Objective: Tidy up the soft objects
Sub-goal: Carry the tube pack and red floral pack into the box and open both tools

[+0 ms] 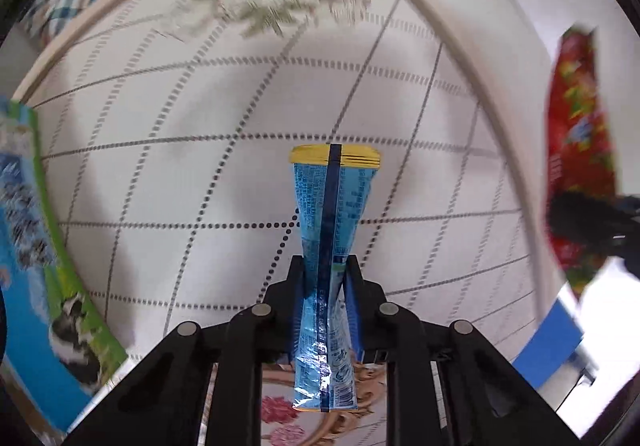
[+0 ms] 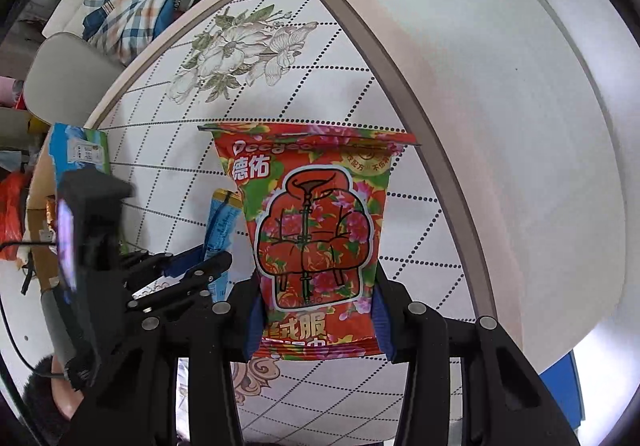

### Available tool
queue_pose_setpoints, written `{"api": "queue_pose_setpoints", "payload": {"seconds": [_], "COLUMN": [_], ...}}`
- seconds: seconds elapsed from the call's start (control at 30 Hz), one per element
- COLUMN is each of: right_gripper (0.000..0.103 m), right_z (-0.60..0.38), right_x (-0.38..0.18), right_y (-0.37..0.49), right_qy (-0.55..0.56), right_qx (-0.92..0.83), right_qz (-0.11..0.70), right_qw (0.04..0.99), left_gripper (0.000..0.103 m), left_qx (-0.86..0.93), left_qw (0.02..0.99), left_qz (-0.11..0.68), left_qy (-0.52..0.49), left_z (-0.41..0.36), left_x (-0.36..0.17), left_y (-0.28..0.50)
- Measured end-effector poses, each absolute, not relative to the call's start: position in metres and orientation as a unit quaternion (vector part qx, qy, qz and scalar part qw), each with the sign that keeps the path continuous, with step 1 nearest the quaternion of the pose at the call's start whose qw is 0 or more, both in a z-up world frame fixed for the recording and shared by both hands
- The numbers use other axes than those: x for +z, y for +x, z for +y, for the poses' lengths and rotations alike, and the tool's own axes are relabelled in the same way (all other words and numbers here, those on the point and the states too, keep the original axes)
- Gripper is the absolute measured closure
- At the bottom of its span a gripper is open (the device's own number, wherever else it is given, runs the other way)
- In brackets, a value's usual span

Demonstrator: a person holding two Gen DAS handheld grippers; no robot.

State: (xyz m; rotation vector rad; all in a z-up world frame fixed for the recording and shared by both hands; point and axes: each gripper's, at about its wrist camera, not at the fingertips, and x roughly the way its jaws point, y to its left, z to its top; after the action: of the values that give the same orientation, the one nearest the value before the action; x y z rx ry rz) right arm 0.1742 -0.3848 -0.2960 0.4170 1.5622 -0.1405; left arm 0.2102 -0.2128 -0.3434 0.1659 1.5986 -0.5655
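Item one: slim blue foil sachet with yellow end seal (image 1: 334, 221), pinched edge-on in the left hand-held gripper (image 1: 325, 278), hanging over the white dotted-grid surface (image 1: 160, 165).

Item two: red floral plastic wipes pack (image 2: 316, 238), clamped across its width by the right hand-held gripper (image 2: 316, 310), above the same surface.

Risk: slick, pliant film may slide from the pads, or the two packs collide, being close together.

Blue packet (image 1: 334, 213) pinched in left gripper (image 1: 325, 272) above tiled table (image 1: 160, 185)
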Motion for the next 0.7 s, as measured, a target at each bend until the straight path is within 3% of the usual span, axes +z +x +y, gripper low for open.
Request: {"api": "queue_pose_setpoints", "payload": {"seconds": [0.4, 0.7], "right_gripper": [0.056, 0.056], "right_z": [-0.3, -0.117], "right_x": [-0.217, -0.193], "right_y": [0.183, 0.201], "right_qy": [0.175, 0.118], "right_qx": [0.032, 0.158], "right_qz": [0.663, 0.666], "right_qw": [0.727, 0.72], "left_gripper": [0.087, 0.087], "left_qx": [-0.204, -0.082], "left_qw": [0.757, 0.794], "left_qz": [0.618, 0.602], "left_qy": [-0.056, -0.036], "left_z": [-0.084, 0.072], "left_x": [-0.185, -0.151], "left_y": [0.213, 0.232]}}
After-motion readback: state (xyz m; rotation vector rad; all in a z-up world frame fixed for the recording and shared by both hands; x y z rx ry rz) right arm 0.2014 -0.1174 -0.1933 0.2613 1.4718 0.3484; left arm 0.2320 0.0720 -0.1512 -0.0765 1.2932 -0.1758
